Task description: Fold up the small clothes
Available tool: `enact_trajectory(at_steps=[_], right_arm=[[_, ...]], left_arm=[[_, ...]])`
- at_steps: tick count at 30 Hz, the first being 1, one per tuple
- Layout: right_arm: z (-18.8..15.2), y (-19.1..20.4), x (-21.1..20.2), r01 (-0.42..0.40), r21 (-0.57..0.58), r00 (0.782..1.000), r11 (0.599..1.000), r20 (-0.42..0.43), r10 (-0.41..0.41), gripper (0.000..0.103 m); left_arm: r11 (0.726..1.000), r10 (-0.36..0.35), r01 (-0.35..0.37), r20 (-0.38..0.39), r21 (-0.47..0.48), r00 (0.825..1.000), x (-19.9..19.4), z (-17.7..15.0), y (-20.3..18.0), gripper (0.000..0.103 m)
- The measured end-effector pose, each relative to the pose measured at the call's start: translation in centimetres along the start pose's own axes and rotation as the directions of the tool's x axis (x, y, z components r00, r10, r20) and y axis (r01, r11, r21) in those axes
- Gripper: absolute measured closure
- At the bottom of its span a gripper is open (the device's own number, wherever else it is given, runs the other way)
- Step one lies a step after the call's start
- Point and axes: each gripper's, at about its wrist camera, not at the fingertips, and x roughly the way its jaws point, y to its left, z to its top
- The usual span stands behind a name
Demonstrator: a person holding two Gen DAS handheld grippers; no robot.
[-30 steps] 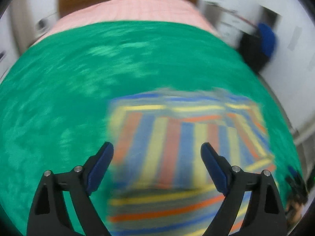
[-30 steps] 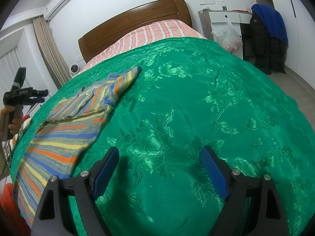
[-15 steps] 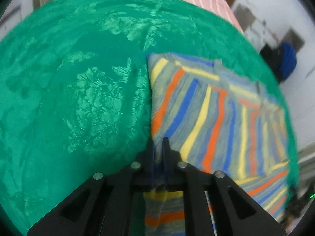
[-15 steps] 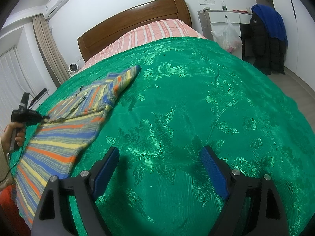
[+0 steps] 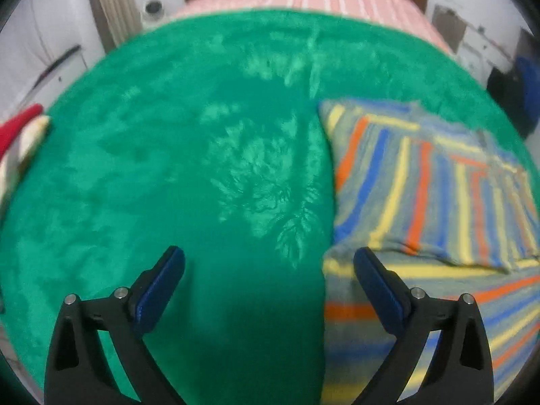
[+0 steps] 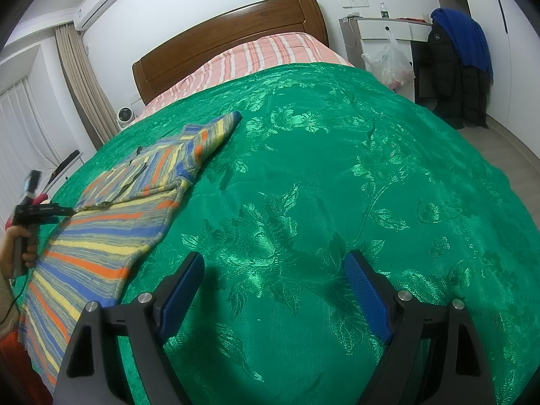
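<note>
A striped knit top (image 5: 432, 182) in grey, blue, orange and yellow lies flat on the green bedspread (image 5: 202, 168), with its upper part folded over. My left gripper (image 5: 269, 254) hovers at the top's left edge. Its jaws are opening wide, with only bedspread between them, and its right finger (image 5: 378, 290) overlaps the garment's border. In the right wrist view the top (image 6: 111, 233) lies at the far left, where a hand (image 6: 20, 249) holds the left gripper. My right gripper (image 6: 273, 259) stands open and empty over bare bedspread, well right of the top.
A wooden headboard (image 6: 229, 33) and a pink striped sheet (image 6: 263, 54) are at the far end of the bed. A white desk (image 6: 384, 30) with a plastic bag, a dark coat and a blue garment (image 6: 462, 40) stand at the right. A red cloth (image 5: 17, 128) lies at the bed's left edge.
The left gripper was open above the top, then shut at its left edge, and is now open again and shifted left over the bedspread. The right gripper has not moved.
</note>
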Motion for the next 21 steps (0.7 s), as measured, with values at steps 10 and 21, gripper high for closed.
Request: enact_trajectory(at_steps=[10, 21], right_arm=[[0.1, 0.5, 0.2, 0.033, -0.022, 0.999, 0.999, -0.012, -0.034, 0.019], [-0.1, 0.9, 0.5, 0.072, -0.05, 0.997, 0.996, -0.028, -0.073, 0.018]], left_arm=[[0.998, 0.041, -0.051, 0.228, 0.035, 0.973, -10.8, -2.2, 2.5, 0.002], [0.996, 0.077, -0.086, 0.279, 0.019, 0.957, -12.9, -2.6, 3.6, 0.002]])
